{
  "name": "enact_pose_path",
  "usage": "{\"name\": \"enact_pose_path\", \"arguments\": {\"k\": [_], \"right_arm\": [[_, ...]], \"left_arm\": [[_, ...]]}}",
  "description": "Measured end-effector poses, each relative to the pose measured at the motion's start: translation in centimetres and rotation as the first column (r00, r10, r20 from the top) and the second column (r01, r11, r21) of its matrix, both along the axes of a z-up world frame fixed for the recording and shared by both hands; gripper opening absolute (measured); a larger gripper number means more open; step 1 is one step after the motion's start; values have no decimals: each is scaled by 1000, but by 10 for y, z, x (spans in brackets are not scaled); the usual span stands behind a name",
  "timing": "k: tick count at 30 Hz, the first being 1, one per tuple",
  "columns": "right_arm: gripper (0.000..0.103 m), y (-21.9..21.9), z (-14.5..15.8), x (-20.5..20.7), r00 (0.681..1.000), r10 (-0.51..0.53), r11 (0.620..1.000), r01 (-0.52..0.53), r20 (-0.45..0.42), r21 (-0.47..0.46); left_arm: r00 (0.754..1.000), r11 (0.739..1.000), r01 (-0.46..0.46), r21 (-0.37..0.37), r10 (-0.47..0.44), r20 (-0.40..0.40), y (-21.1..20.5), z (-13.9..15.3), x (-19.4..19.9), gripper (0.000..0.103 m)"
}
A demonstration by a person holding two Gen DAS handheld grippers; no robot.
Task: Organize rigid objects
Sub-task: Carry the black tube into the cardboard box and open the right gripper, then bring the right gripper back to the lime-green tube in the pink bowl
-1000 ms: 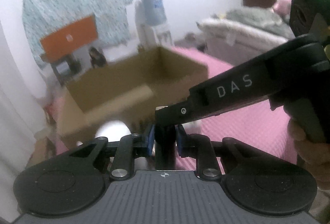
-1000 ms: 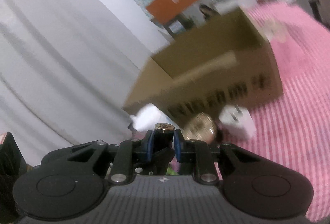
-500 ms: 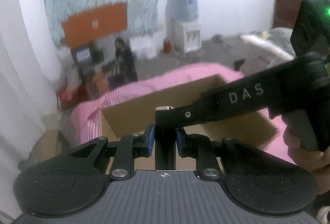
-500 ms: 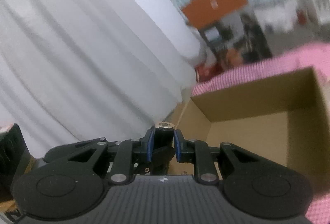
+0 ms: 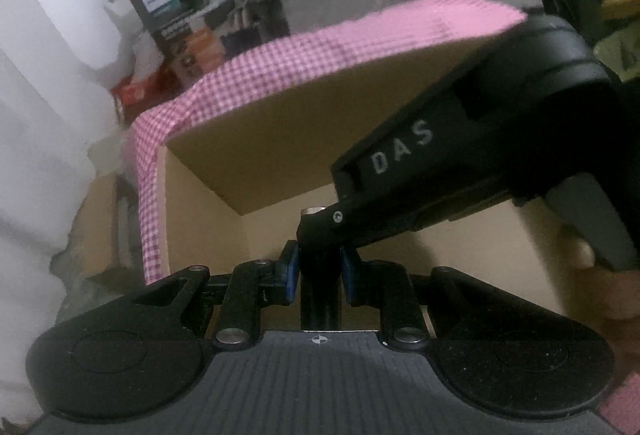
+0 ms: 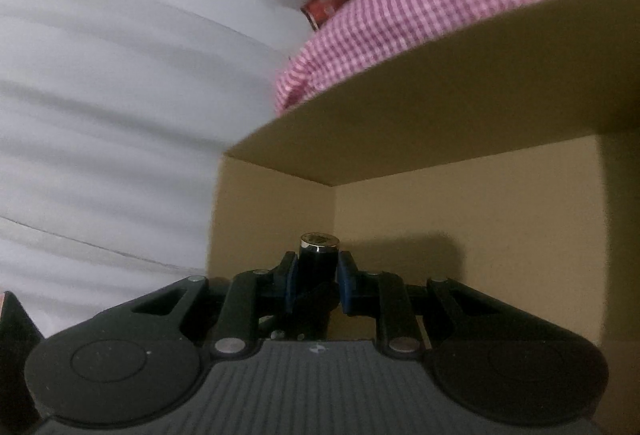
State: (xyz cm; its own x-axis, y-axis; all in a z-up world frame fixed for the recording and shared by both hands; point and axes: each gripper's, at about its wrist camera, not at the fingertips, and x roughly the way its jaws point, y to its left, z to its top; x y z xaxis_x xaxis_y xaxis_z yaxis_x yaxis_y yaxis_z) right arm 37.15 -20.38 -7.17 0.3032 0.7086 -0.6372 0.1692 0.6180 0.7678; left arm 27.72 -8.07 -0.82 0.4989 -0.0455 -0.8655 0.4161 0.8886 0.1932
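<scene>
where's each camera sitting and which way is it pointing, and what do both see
Left wrist: sits on the left gripper, looking down along its fingers into the cardboard box; the right gripper and a hand cross its right side.
Right wrist: sits on the right gripper, looking down into a box corner; only its own fingers show, shut on a black cylinder.
Shared: the box, the pink checked cloth, the white curtain, the cylinder.

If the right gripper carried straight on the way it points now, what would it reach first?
Most likely the inner wall or floor of the cardboard box: the right gripper, shut on a black cylinder, aims into its open interior. Depth is unclear.
</scene>
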Motion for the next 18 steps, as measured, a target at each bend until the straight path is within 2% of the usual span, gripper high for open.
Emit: {"name": "enact_pose_path", "arguments": {"k": [3, 9, 15, 18], "right_arm": [[24, 6, -9, 3, 1000, 7, 1000, -7, -27, 5], [25, 8, -11, 4, 1000, 3, 1000, -3, -24, 13], [25, -20, 35, -38, 996, -44, 998, 41, 81, 43], [25, -41, 69, -79, 984, -70, 997, 61, 166, 56]], "left_arm": [[1000, 1000, -8, 28, 7, 8, -1, -3, 5, 24], [999, 1000, -17, 5, 16, 42, 3, 13, -5, 32], [992, 997, -24, -72, 33, 126, 21, 54, -35, 42], [981, 993, -5, -119, 28, 190, 30, 77, -69, 56]]}}
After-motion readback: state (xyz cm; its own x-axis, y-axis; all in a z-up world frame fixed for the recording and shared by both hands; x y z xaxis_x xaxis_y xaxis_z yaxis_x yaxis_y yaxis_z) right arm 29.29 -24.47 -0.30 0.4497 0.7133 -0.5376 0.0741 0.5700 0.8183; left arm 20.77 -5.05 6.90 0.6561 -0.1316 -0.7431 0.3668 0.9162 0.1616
